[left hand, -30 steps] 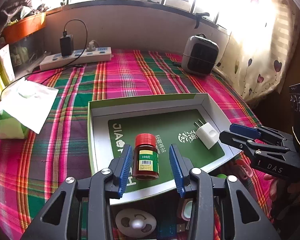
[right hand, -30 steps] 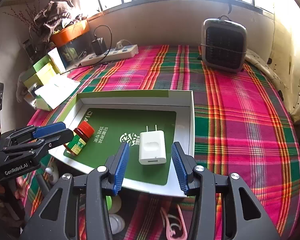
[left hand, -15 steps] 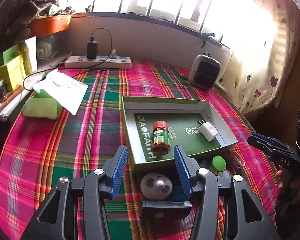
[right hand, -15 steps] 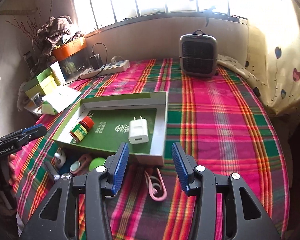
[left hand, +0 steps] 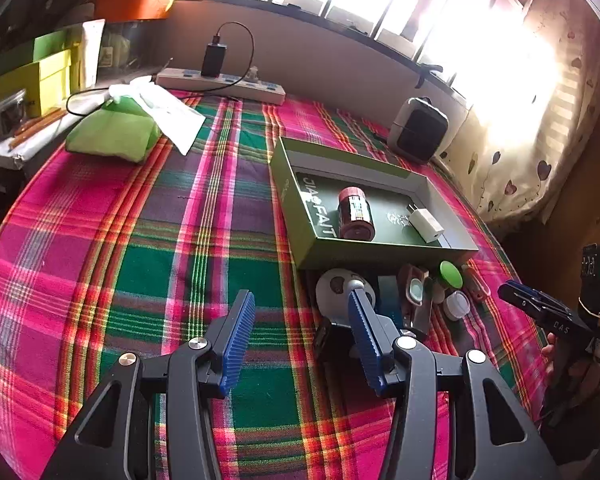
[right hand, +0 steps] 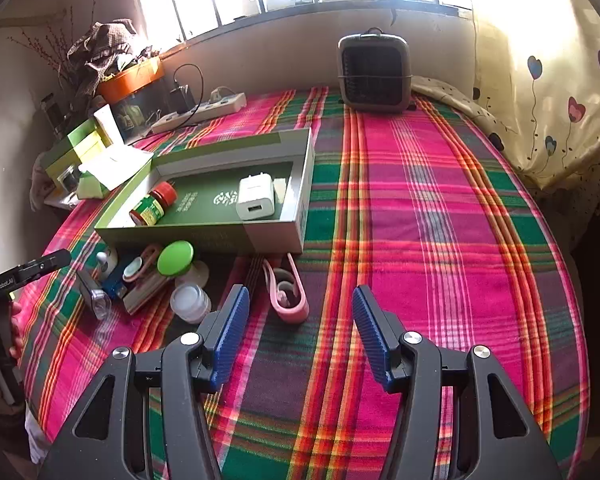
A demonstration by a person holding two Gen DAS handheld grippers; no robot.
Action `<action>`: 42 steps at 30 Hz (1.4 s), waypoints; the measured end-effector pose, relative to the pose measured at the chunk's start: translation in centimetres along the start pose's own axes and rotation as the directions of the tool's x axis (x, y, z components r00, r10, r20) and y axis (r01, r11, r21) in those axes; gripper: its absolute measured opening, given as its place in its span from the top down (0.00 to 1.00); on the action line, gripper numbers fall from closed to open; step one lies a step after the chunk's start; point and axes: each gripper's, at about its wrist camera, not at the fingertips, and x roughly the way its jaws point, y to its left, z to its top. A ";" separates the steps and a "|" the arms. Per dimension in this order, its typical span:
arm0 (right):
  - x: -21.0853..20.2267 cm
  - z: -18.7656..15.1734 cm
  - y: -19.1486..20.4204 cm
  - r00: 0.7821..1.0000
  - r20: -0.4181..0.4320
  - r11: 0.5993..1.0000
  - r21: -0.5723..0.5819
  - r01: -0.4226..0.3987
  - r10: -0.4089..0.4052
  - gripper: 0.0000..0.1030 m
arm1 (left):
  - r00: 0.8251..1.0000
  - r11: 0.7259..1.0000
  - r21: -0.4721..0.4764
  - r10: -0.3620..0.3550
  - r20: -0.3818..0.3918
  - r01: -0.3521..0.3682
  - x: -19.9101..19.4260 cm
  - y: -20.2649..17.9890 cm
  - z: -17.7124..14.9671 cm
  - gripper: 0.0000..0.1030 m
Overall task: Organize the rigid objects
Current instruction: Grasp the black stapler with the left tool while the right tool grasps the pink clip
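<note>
A desk covered by a pink, green and red plaid cloth (right hand: 440,208) fills both views. On it sits a shallow rectangular green cardboard box (right hand: 204,236) with white inner walls. Inside the box lie a small brown pill bottle with a red cap (right hand: 153,205), on its side at the box's left end, and a white plug-in charger block (right hand: 255,197) towards the right end, the two well apart. Just beside the box's near wall lies a cluster of small items, among them a pink plastic clip (right hand: 286,292), a round green lid (right hand: 175,258) and a small white jar (right hand: 190,302). The left gripper (left hand: 300,340) hovers over the cloth near the cluster, blue pads spread wide, holding nothing. The right gripper (right hand: 296,336) is likewise wide apart and empty, near the pink clip.
</note>
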 end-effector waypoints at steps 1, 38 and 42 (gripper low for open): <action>0.2 -0.1 0.0 1.000 -0.005 1.000 0.000 0.001 -0.001 0.47 | 1.000 1.000 -0.005 -0.007 -0.004 0.007 0.0 0.1 -0.3 0.53; 4.3 0.6 2.7 0.992 -0.085 0.984 -0.159 0.079 -0.094 0.77 | 0.967 0.968 0.087 -0.223 -0.126 0.235 -0.3 -5.1 -5.6 0.53; 4.1 0.4 2.6 0.993 -0.083 0.986 -0.150 0.070 -0.083 0.77 | 0.962 0.963 0.102 -0.236 -0.139 0.251 -0.4 -5.9 -5.9 0.53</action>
